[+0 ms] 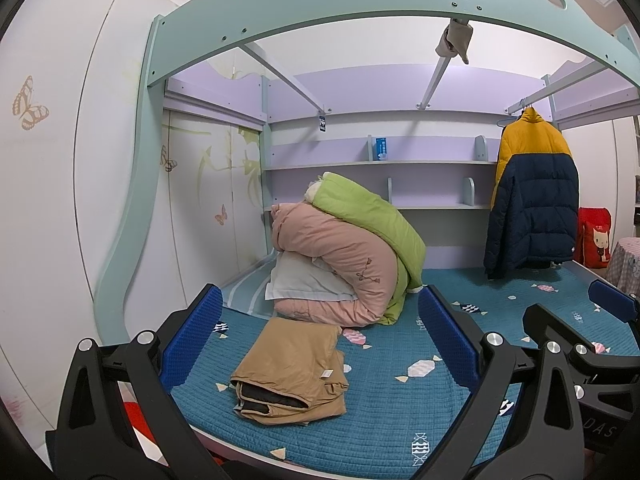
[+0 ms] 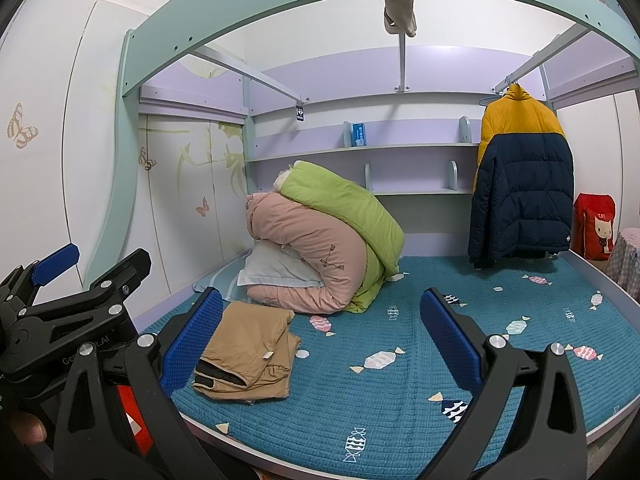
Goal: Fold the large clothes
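A tan garment (image 1: 294,372) with a dark lining lies folded on the blue bed mat (image 1: 400,420) near the front edge; it also shows in the right wrist view (image 2: 248,354). A yellow and navy puffer jacket (image 1: 532,196) hangs on a hanger from a rail at the right; it also shows in the right wrist view (image 2: 520,184). My left gripper (image 1: 320,340) is open and empty, above the front of the bed. My right gripper (image 2: 320,340) is open and empty, to the right of the left one, which shows at the left edge (image 2: 80,280).
Rolled pink and green quilts (image 1: 352,260) and a white pillow (image 1: 300,284) are piled at the back left of the bed. Purple shelves (image 1: 380,164) line the back wall. The loft frame's green arch (image 1: 360,4) spans overhead. A red bag (image 1: 596,236) stands at the far right.
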Tool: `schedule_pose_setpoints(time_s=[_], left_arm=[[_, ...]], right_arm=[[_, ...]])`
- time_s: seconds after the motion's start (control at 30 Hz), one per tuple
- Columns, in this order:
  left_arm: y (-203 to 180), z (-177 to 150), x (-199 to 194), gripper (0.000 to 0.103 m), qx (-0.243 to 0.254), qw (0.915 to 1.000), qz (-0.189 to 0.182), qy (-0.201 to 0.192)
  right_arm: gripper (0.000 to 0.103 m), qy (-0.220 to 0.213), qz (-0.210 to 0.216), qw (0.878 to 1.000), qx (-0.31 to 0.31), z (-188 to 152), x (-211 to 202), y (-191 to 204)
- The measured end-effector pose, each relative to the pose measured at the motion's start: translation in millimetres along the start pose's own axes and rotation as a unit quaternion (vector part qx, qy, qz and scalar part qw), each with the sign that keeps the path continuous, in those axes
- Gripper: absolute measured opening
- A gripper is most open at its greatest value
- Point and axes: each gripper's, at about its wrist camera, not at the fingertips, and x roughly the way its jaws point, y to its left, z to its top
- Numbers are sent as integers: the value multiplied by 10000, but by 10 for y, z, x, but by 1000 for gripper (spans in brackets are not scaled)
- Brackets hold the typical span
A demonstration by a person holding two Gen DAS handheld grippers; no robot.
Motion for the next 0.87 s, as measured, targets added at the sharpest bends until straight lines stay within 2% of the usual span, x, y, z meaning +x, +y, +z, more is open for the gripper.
schedule_pose_setpoints(time_s=[0.63, 0.87], left_arm=[[-28, -75, 113, 98, 94, 9999, 58, 113], [-298, -208, 479, 98, 369, 9980, -126, 505]], right_arm=[[96, 114, -26, 9998, 136, -69, 128, 31], [96, 523, -270, 9974, 407, -254, 407, -200]])
